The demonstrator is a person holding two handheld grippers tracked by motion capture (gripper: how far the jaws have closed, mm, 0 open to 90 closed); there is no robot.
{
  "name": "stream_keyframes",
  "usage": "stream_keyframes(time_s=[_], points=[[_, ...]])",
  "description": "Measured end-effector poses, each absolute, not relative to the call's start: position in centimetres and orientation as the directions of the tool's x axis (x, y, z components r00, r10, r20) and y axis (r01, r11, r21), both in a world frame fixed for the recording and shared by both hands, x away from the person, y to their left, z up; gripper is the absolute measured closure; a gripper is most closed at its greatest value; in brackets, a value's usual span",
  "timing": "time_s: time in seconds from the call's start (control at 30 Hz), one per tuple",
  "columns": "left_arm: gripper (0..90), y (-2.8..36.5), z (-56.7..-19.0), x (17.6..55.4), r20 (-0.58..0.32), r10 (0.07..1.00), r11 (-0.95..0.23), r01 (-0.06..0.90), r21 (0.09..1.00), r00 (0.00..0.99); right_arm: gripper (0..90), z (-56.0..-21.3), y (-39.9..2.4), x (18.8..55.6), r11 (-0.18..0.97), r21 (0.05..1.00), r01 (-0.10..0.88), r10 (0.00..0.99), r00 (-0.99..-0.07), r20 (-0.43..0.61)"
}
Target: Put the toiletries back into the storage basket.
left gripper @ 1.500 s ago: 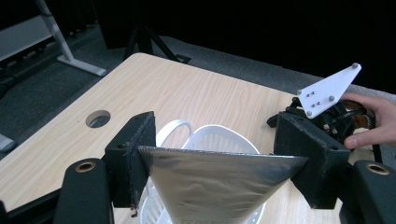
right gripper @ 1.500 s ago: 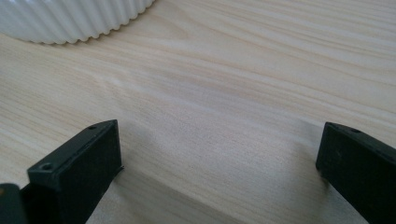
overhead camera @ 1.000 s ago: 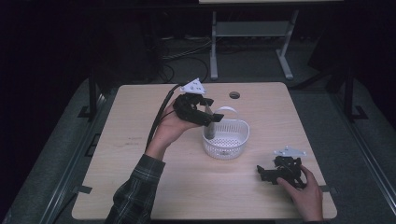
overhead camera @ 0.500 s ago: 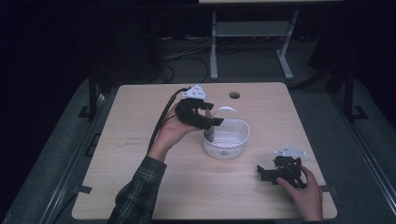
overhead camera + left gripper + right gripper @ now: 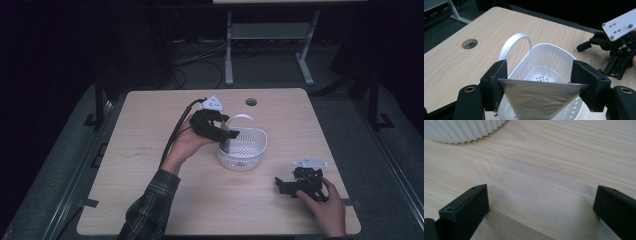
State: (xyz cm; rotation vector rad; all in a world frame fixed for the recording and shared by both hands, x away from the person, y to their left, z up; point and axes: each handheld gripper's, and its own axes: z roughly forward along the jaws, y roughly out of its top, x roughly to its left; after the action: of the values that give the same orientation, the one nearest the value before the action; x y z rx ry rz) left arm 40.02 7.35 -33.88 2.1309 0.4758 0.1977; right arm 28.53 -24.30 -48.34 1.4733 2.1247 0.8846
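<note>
Nearest, the right gripper (image 5: pixel 295 184) rests on the table (image 5: pixel 150 150), jaws wide and empty. Beyond it, the left gripper (image 5: pixel 539 85) clamps a silver pouch (image 5: pixel 536 100) by its edges, low over the white basket (image 5: pixel 554 60). I judge this the placing step; next, lower and release. No writing is legible.

The left black two-jaw gripper (image 5: pixel 231 134) carries a pale grey three-cornered plate with small screws on top and trails a black cable. Its blocky jaws have brass-ringed holes at the base. The left forearm wears a dark plaid sleeve (image 5: pixel 150 207). The right black gripper (image 5: pixel 283 184) bears a matching grey plate.
</note>
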Motion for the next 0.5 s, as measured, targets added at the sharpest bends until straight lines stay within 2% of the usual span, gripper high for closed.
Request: stream_keyframes(time_s=[0.5], points=[[29.5,7.1,-35.8,40.0,-0.048,0.410,-0.518,0.276,0.809,0.911,0.0,-48.3,-24.3,28.5,0.243,0.697,0.674,0.933,-0.360,0.024]])
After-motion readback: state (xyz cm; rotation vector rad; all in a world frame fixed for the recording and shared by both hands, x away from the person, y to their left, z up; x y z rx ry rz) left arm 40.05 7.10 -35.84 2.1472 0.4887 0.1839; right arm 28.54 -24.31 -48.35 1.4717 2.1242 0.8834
